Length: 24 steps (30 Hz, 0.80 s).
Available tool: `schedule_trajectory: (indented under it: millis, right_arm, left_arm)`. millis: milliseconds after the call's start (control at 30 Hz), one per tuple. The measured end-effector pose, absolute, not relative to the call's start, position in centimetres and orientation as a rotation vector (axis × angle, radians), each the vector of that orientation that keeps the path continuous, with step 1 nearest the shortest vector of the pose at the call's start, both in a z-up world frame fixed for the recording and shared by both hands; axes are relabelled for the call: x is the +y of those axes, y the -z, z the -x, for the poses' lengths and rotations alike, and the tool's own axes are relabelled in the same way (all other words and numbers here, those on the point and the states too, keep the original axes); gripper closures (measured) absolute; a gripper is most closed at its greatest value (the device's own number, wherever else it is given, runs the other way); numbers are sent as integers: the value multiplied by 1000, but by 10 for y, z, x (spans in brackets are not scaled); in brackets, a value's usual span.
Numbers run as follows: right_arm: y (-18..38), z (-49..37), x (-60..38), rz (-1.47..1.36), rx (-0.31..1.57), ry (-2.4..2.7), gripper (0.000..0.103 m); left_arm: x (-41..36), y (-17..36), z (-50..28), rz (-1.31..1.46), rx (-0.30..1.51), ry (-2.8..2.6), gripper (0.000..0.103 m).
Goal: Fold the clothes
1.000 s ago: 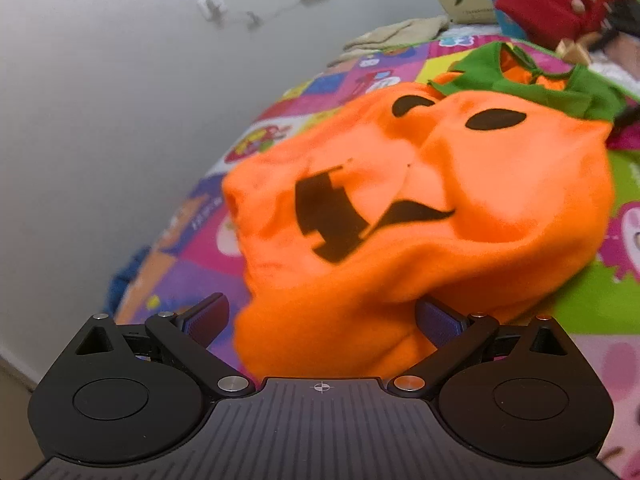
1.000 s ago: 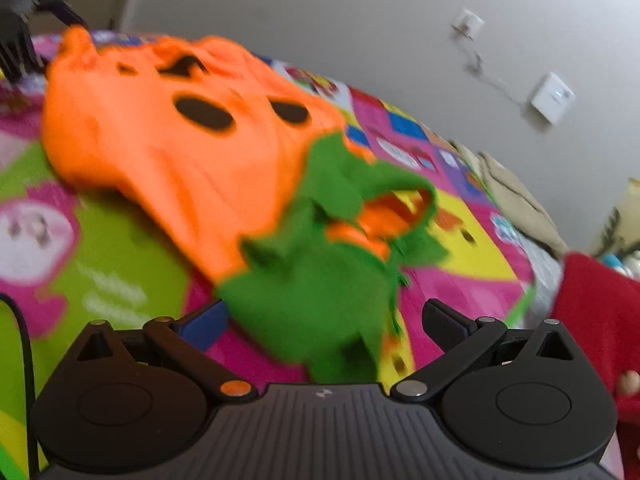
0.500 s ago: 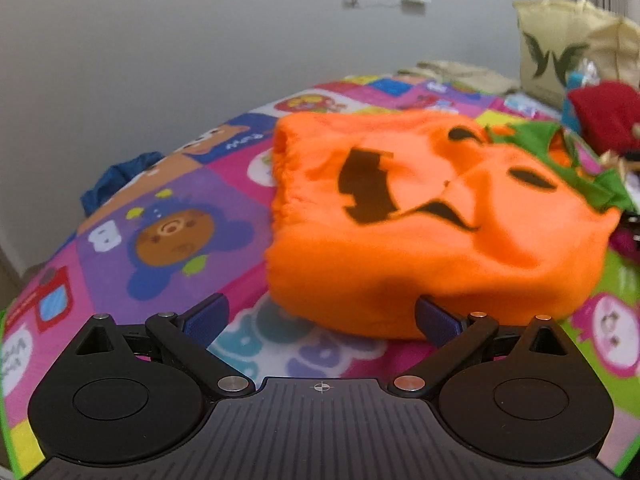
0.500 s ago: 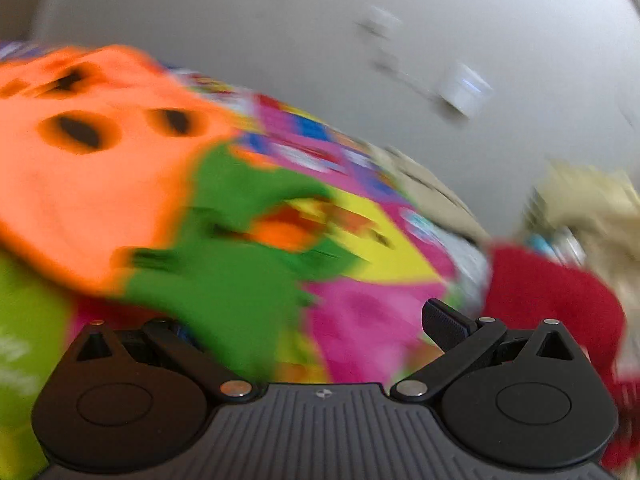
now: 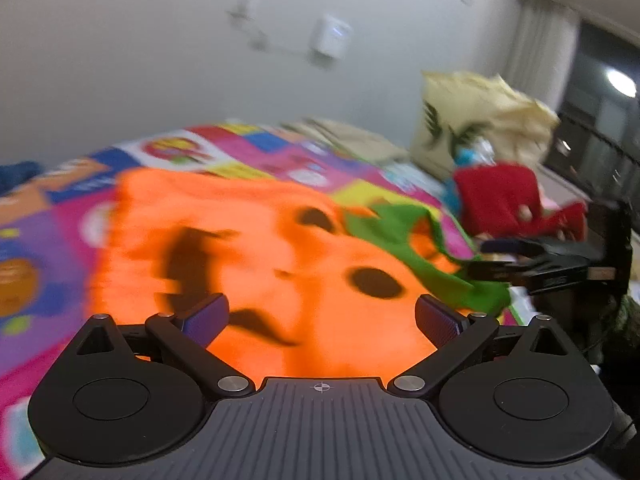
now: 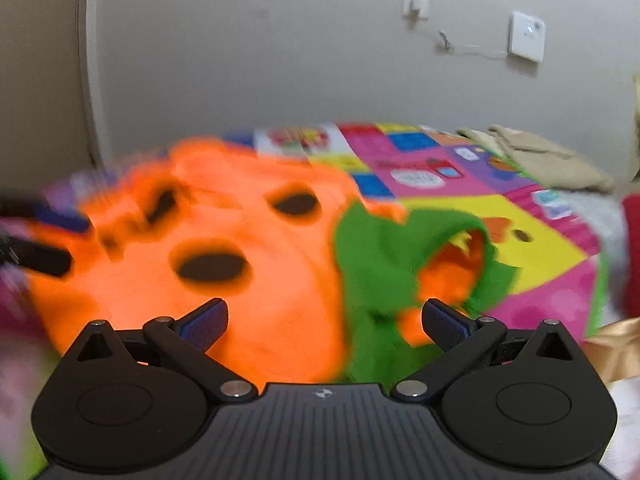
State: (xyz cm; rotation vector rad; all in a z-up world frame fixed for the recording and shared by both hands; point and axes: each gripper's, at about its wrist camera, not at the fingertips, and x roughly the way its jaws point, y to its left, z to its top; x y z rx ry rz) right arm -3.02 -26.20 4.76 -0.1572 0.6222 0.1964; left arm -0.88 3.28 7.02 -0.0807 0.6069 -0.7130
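Orange fleece fills the middle of both views: a pumpkin costume (image 5: 256, 256) lying spread on a bright patchwork play mat (image 5: 60, 256), its black eyes and jagged mouth facing up and a green leafy collar (image 6: 384, 264) at one end. Both pictures are blurred, so the cloth's folds cannot be read closely.

The left wrist view alone shows a cream bag with a dark leaf print (image 5: 480, 128), a red garment (image 5: 500, 200) in front of it, a dark window with curtains at the far right, and the right gripper (image 5: 532, 260) as a black shape just beyond the collar. The right wrist view alone shows a beige folded cloth (image 6: 536, 156) near the wall, well apart from the costume, and a dark blur at the far left edge that may be the other tool.

The left gripper (image 5: 322, 318) has its fingers (image 5: 206, 318) spread wide with nothing between them, over the costume's mouth end. The right gripper (image 6: 324, 322) has its fingers likewise apart and empty, over the seam of orange and green.

A white wall socket (image 6: 526, 36) with a thin cord sits on the grey wall behind.
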Motion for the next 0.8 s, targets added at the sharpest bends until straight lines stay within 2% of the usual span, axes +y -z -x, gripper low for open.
schedule_trajectory:
  millis: [67, 133, 300, 400, 567, 800]
  right_arm:
    - [-36, 36, -272, 211, 659, -126, 0]
    - [-32, 45, -305, 117, 694, -69, 0]
    - [-41, 63, -401, -458, 676, -95, 0]
    - [-39, 63, -423, -625, 606, -124, 0]
    - [-47, 74, -424, -525, 473, -86, 0]
    - [-63, 100, -449, -437, 343, -116, 0]
  left_arm:
    - [9, -58, 6, 48, 675, 719, 1]
    - [-3, -52, 8, 12, 707, 713, 1]
    - [-24, -57, 22, -85, 657, 703, 1]
    - [-58, -76, 31, -118, 569, 759, 1]
    - [-144, -72, 50, -277, 481, 818, 1]
    - [-225, -30, 51, -440, 526, 817, 2]
